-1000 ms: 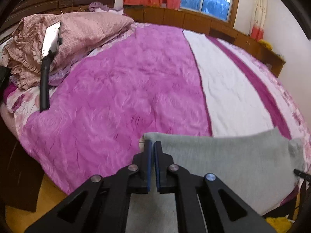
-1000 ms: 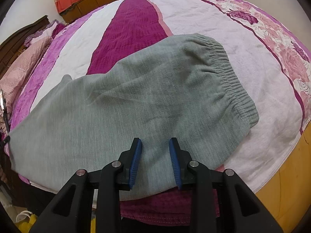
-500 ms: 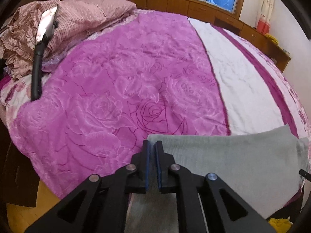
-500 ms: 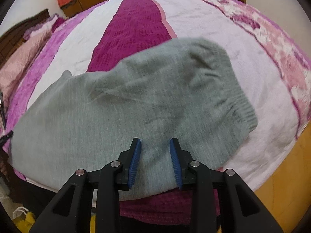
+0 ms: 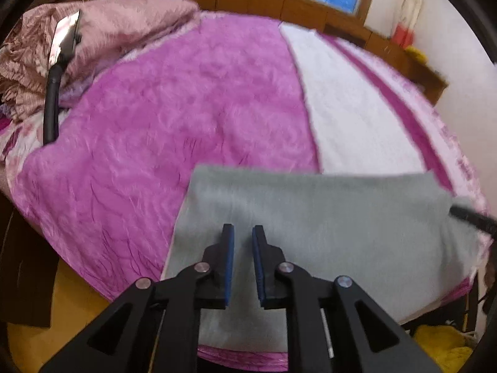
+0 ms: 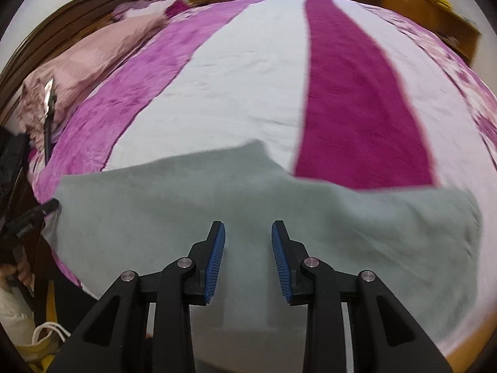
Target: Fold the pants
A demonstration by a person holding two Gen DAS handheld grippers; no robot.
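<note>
The grey pants (image 5: 326, 217) lie flat across the near edge of the bed, folded into a broad band; they also show in the right wrist view (image 6: 279, 211). My left gripper (image 5: 243, 236) is open with a narrow gap, empty, over the left part of the pants. My right gripper (image 6: 248, 236) is open wider, empty, over the middle of the pants. The other gripper's tip shows at the pants' right end (image 5: 472, 217) and at the left end in the right wrist view (image 6: 34, 217).
The bed has a pink, white and magenta striped cover (image 5: 186, 108). Pink pillows and bedding (image 5: 118, 31) are piled at the headboard. A black-handled tool with a shiny blade (image 5: 59, 62) leans at the far left. Wooden cabinets (image 5: 310, 6) line the far wall.
My left gripper opened and let go of the pants' edge, which now lies on the bed. My right gripper swung left, so the waistband left its view; both views are motion-blurred.
</note>
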